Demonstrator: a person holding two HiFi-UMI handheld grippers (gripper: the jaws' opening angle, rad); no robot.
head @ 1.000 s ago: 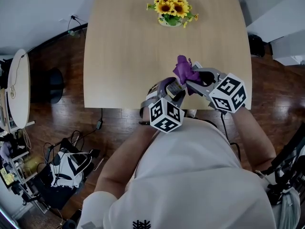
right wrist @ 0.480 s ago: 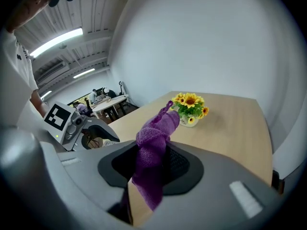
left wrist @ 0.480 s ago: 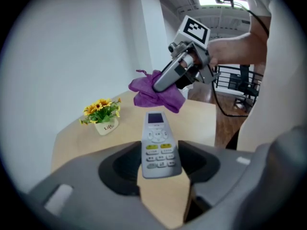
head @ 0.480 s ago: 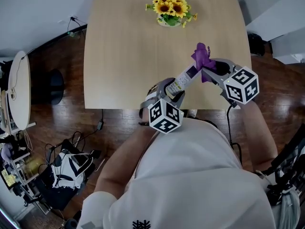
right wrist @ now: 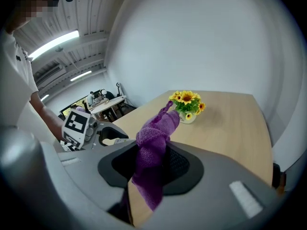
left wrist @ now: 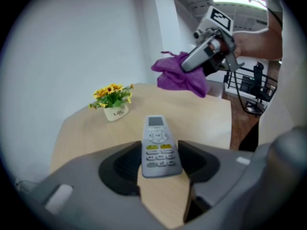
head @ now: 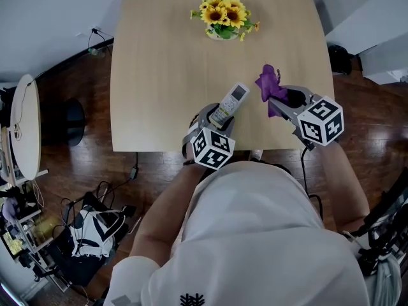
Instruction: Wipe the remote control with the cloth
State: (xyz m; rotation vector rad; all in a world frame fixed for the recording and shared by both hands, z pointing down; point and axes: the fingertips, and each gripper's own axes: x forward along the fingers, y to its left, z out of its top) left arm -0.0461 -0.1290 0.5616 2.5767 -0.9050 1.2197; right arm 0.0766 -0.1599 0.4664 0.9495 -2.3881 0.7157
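The pale grey remote (left wrist: 157, 145) sits buttons-up in my left tongs (left wrist: 160, 163), screen end forward. The purple cloth (right wrist: 153, 147) is bunched, clamped in my right tongs (right wrist: 149, 169).

The cloth (head: 270, 88) is purple. The remote (head: 228, 105) is pale grey with yellow and white buttons. The table (head: 166, 62) is light wood grain. At its twelve o'clock, the flowers (head: 223, 14) are yellow with green leaves. The left gripper (head: 220, 116) and right gripper (head: 276, 101) are grey, and their cubes (head: 213, 148) bear black-and-white squares.
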